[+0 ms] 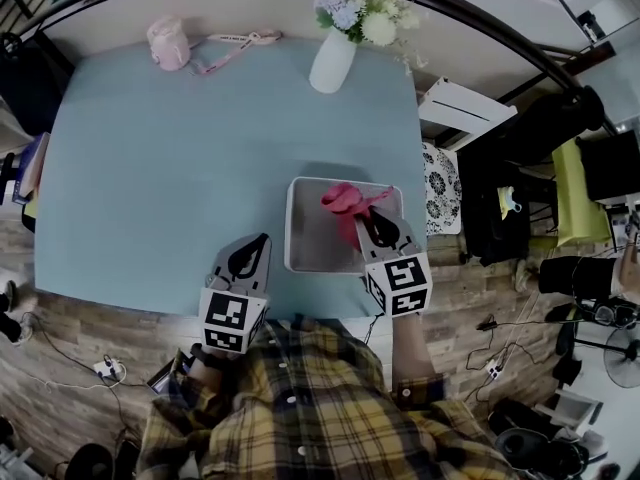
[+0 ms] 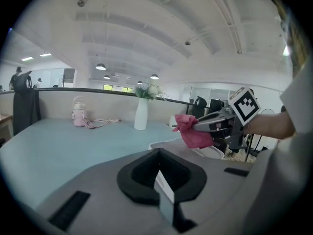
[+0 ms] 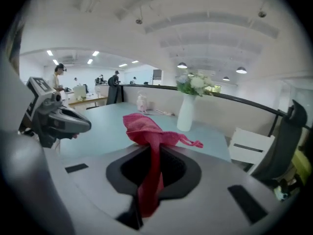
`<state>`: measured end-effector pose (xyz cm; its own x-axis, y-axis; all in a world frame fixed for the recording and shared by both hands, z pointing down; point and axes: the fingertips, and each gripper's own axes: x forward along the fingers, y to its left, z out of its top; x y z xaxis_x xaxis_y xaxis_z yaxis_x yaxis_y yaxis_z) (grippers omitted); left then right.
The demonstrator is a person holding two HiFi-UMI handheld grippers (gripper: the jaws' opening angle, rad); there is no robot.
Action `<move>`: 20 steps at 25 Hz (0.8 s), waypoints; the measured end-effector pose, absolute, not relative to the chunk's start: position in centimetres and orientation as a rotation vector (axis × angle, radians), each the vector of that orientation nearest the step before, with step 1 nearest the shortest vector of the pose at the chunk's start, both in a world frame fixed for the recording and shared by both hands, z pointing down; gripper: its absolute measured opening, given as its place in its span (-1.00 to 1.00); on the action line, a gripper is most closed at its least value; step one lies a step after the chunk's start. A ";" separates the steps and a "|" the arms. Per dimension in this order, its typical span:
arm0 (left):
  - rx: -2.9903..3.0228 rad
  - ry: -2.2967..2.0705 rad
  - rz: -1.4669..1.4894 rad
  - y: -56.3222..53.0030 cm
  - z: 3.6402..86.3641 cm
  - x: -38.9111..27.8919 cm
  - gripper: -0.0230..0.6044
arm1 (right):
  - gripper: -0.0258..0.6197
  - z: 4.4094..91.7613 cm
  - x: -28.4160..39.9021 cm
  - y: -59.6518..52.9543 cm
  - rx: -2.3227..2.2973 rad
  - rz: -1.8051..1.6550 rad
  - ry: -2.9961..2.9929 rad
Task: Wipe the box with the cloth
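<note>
Right tongs (image 1: pixel 363 213) clenched on the pink cloth (image 1: pixel 345 200) — a strip of it pinched between the jaws, the rest bunched past the tips, over the far right corner of the grey box (image 1: pixel 292 230). Can't tell if cloth touches box. Box sits at the near edge of the pale blue surface (image 1: pixel 170 158). Left tongs (image 1: pixel 262 241) closed on nothing — just left of the box. White vase (image 1: pixel 332 60) stands at the far edge.

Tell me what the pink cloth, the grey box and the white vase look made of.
Cloth: soft textile, matte; it drapes and creases.
Box: probably plastic, smooth light grey, rounded corners; metal not ruled out.
Vase: likely glazed ceramic, plain white, faintly glossy.
</note>
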<state>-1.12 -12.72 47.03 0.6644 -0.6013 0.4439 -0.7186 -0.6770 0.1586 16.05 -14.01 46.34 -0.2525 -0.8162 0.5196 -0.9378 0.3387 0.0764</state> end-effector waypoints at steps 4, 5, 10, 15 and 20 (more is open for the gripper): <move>2.537 -1.076 0.512 -12.4 47.0 -2.0 -0.95 | -0.78 47.2 9.2 -14.4 1.335 0.329 -2.260; 2.531 -1.082 0.511 -12.3 47.0 -2.2 -0.95 | -0.78 47.8 7.9 -14.5 1.288 0.323 -2.273; 2.511 -1.108 0.510 -12.1 47.2 -3.3 -0.95 | -0.78 51.7 4.6 -14.4 1.118 0.278 -2.198; 2.500 -1.120 0.511 -11.9 47.4 -3.8 -0.95 | -0.78 53.8 5.2 -14.4 1.071 0.177 -2.103; 2.504 -1.109 0.511 -11.8 47.3 -3.6 -0.95 | -0.78 54.1 7.1 -14.3 1.096 0.148 -2.039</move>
<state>-3.58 -11.75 47.27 0.6278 -0.6294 0.4580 -0.7572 -0.6301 0.1720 7.13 -14.26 54.11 -0.3055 -0.6513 0.6946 -0.7446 0.6181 0.2521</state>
